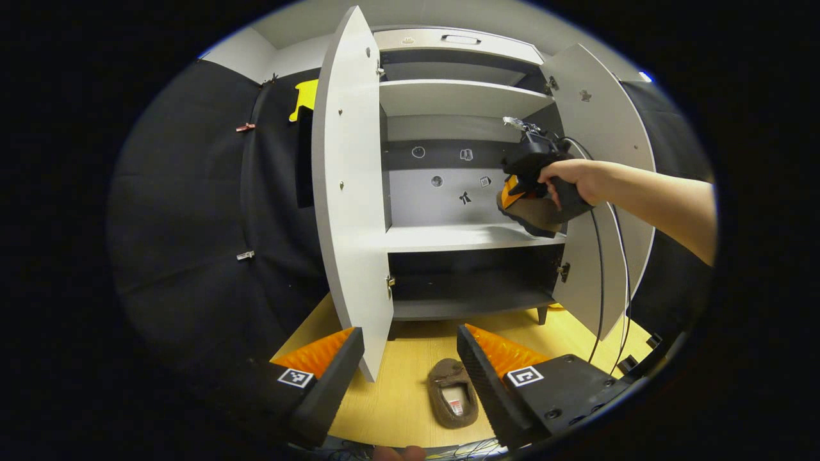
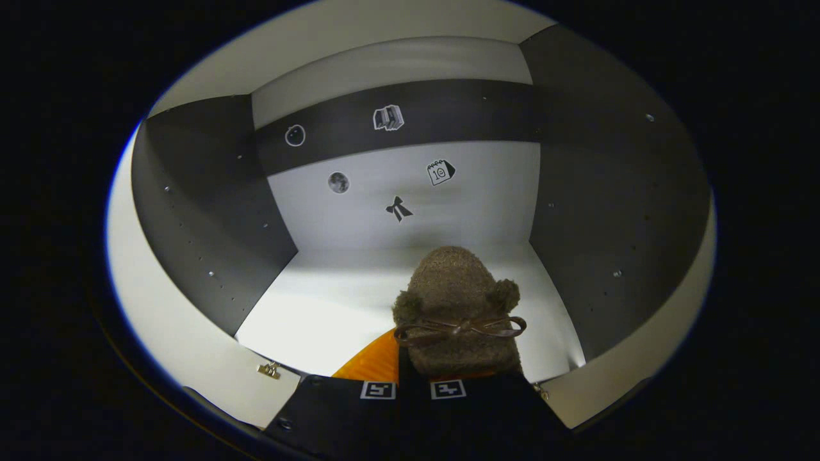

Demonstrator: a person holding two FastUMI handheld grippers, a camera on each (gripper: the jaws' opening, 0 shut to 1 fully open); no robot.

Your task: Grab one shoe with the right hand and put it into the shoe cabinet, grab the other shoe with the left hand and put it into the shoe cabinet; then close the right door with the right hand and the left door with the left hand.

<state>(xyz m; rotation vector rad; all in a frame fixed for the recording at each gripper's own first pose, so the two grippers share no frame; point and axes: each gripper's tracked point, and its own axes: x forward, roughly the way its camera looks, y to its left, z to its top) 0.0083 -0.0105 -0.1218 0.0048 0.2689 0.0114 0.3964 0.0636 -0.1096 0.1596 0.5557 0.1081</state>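
The right tool (image 2: 416, 374) is clamped on a brown fleecy slipper (image 2: 456, 307) over the shoe cabinet's middle shelf (image 2: 333, 301). It looks soft and light (likely to sag), best held at the heel. The left tool (image 1: 410, 368), fingers apart, hangs above the other slipper (image 1: 452, 400) on the floor (image 1: 397, 397).

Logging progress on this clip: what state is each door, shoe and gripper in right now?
Left door: open.
Right door: open.
Held shoe: clamped in the right gripper, over the middle shelf, not released.
Floor shoe: lying on the floor, untouched.
Left gripper: open, holding nothing, above the floor shoe.
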